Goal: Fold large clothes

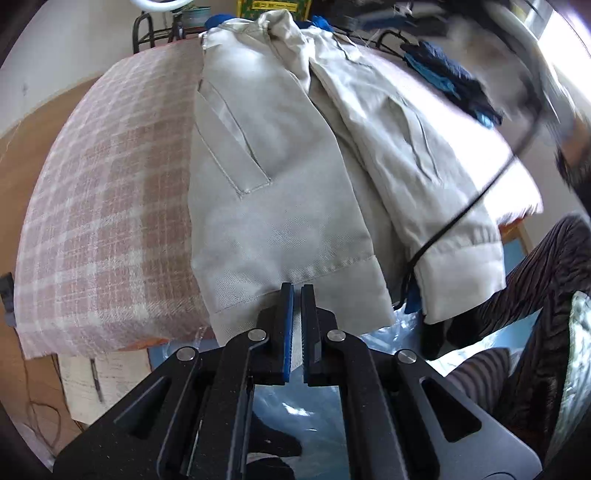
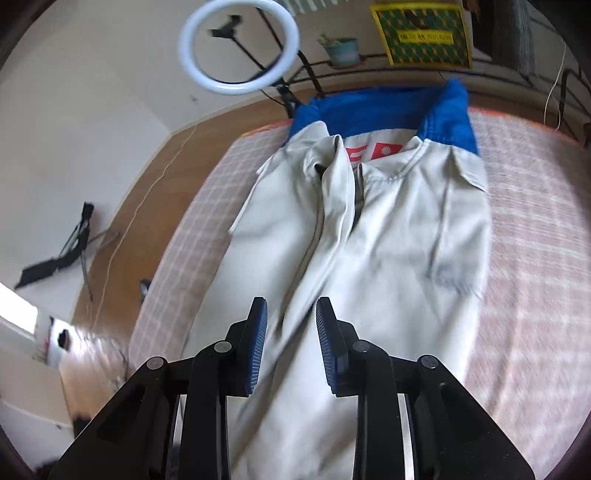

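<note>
A beige jacket point(image 1: 269, 192) with blue upper parts lies lengthwise on a pink plaid-covered table point(image 1: 103, 206), its hem hanging over the near edge. My left gripper point(image 1: 297, 291) is shut on the jacket's hem at the near edge. In the right wrist view the jacket point(image 2: 369, 251) lies spread with its front open, its blue top point(image 2: 373, 110) at the far end. My right gripper point(image 2: 291, 314) is open and empty, hovering above the jacket's lower middle.
A dark blue garment point(image 1: 450, 81) lies at the table's far right. A black cable point(image 1: 476, 199) crosses the jacket. A ring light point(image 2: 238, 48), a plant pot point(image 2: 343, 50) and a yellow box point(image 2: 421, 35) stand beyond the far edge. Wooden floor point(image 2: 125, 206) lies left.
</note>
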